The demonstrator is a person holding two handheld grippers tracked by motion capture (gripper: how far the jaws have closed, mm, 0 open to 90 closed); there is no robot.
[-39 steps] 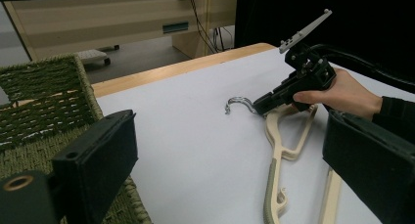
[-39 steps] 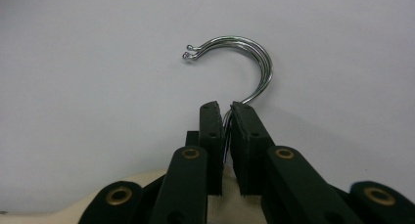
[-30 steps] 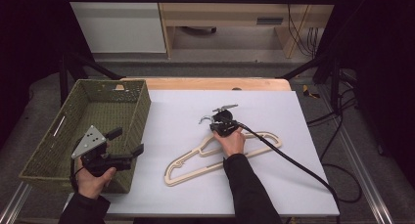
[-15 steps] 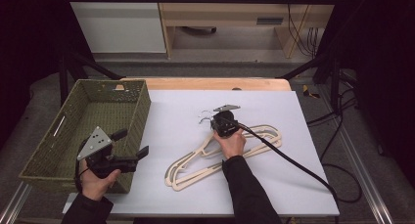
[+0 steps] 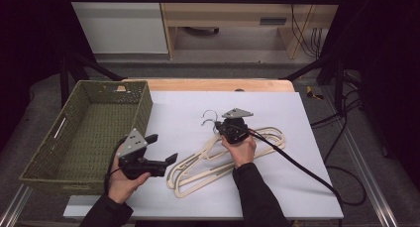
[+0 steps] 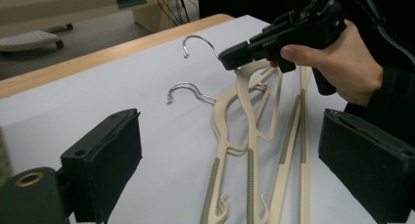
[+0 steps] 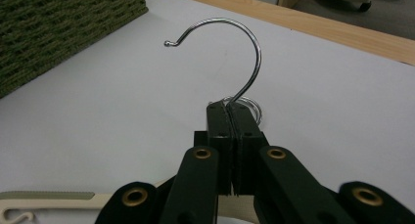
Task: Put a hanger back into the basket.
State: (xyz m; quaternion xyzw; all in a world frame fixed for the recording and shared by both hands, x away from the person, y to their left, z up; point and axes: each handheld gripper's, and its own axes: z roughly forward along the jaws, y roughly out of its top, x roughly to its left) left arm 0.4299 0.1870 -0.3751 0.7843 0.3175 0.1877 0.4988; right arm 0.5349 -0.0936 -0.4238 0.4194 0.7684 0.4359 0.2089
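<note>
White sheet over the table (image 5: 307,187), and the right gripper (image 5: 229,126) is pinched onto the neck of one cream hanger (image 6: 243,94) just below its hook (stiff, light, probably slippery), left gripper (image 5: 161,148) gaping wide near the pile's lower end.

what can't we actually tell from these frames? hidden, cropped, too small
- Neck of the gripped hanger: in the right gripper view the shut right gripper covers it, so the exact hold is unclear.
- Hanger ends: cut off by the bottom edge of the left gripper view.
- Basket floor: too dark in the high view to tell whether anything lies in it.
- Hanger count: overlapping outlines; two hooks visible, more cannot be ruled out.
</note>
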